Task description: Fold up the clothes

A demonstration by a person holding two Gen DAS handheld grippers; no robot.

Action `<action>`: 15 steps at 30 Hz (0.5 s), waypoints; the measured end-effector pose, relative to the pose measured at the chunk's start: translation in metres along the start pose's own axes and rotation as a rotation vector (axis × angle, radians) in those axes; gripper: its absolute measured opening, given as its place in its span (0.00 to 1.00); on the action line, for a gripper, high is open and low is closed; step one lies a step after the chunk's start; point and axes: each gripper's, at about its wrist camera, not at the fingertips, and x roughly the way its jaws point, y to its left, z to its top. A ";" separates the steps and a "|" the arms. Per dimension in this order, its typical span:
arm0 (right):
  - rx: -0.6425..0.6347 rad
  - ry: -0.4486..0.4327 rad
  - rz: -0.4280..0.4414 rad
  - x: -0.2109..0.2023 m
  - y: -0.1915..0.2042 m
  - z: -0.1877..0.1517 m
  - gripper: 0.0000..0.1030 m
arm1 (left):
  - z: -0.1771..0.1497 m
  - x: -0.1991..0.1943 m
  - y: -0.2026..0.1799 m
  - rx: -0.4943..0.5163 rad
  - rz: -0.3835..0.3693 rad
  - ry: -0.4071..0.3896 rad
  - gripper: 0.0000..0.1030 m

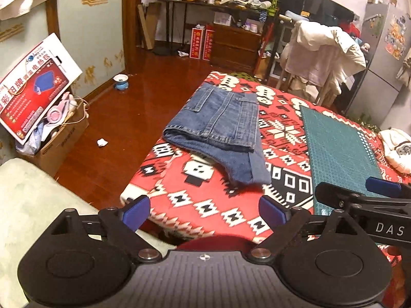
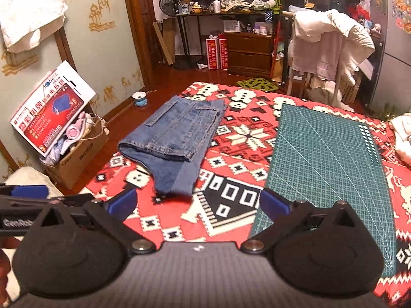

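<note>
Both tools, left tool (image 1: pixel 204 211) & right tool (image 2: pixel 198 204), released, empty; 1 folded denim garment (image 2: pixel 174 138) on patterned cloth (image 2: pixel 231 220).

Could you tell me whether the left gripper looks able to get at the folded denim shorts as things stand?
Probably yes: the left gripper is open and empty, and only bare patterned cloth lies between it and the denim shorts.

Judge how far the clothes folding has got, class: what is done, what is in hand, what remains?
Done: the denim shorts lie folded on the patterned cloth. In hand: nothing; the left gripper and right gripper are both open and empty. Possibly left: the white garment at the far right edge, beyond the green cutting mat.
</note>
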 end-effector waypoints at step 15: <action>0.062 0.022 -0.031 0.010 -0.003 -0.041 0.99 | -0.036 -0.002 0.011 -0.018 0.050 -0.065 1.00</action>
